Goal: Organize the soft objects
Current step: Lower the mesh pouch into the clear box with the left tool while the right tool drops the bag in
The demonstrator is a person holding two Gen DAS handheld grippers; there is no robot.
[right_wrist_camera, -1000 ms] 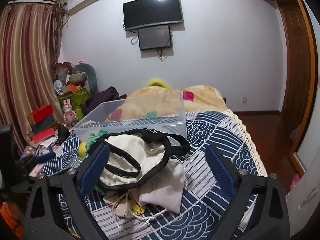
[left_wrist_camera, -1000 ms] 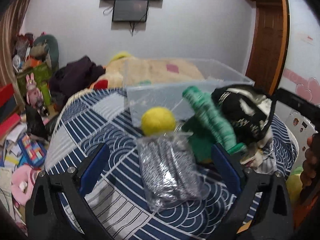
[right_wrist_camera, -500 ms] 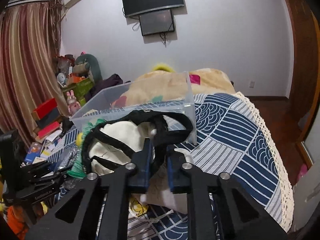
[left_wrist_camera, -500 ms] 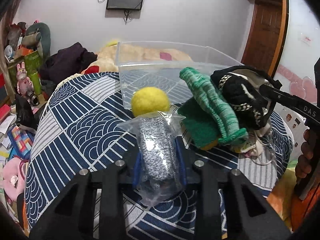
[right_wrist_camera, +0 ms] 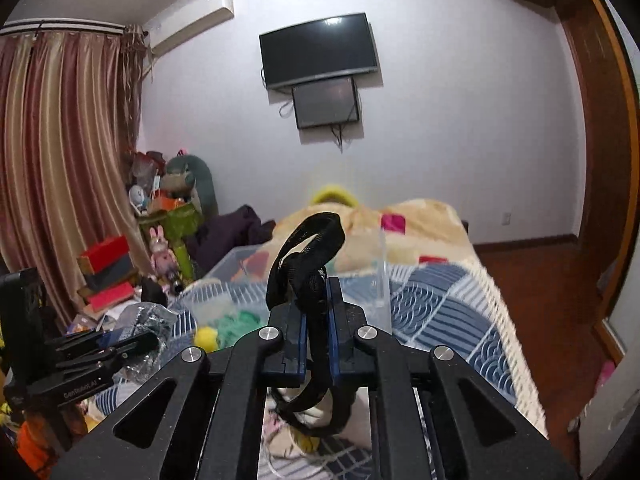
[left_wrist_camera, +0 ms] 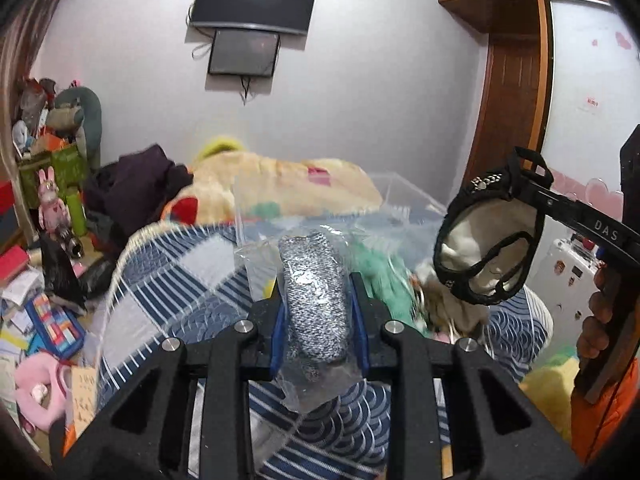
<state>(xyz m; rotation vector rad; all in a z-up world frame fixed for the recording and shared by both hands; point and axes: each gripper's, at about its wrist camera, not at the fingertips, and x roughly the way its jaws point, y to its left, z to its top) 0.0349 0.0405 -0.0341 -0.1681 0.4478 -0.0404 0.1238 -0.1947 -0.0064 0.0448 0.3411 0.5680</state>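
Observation:
My left gripper (left_wrist_camera: 318, 312) is shut on a grey knit item in a clear plastic bag (left_wrist_camera: 314, 300) and holds it above the bed. My right gripper (right_wrist_camera: 316, 312) is shut on the black strap (right_wrist_camera: 308, 256) of a cream cloth bag (left_wrist_camera: 490, 240), which hangs lifted in the air at the right of the left wrist view. A clear plastic bin (right_wrist_camera: 280, 280) stands on the blue patterned bedspread (right_wrist_camera: 440, 312) just beyond both grippers. A green knit piece (right_wrist_camera: 240, 322) and a yellow ball (right_wrist_camera: 206, 336) lie on the bed by the bin.
A beige blanket (left_wrist_camera: 288, 184) and dark clothes (left_wrist_camera: 140, 184) lie behind the bin. Boxes, toys and books clutter the floor at the left (left_wrist_camera: 44, 320). A wooden door (left_wrist_camera: 508, 120) is at the right. A TV (right_wrist_camera: 320, 50) hangs on the far wall.
Both grippers went from open to shut. The left closed on the bagged grey knit and lifted it; the right closed on the bag's black strap and raised the cream bag off the bed.

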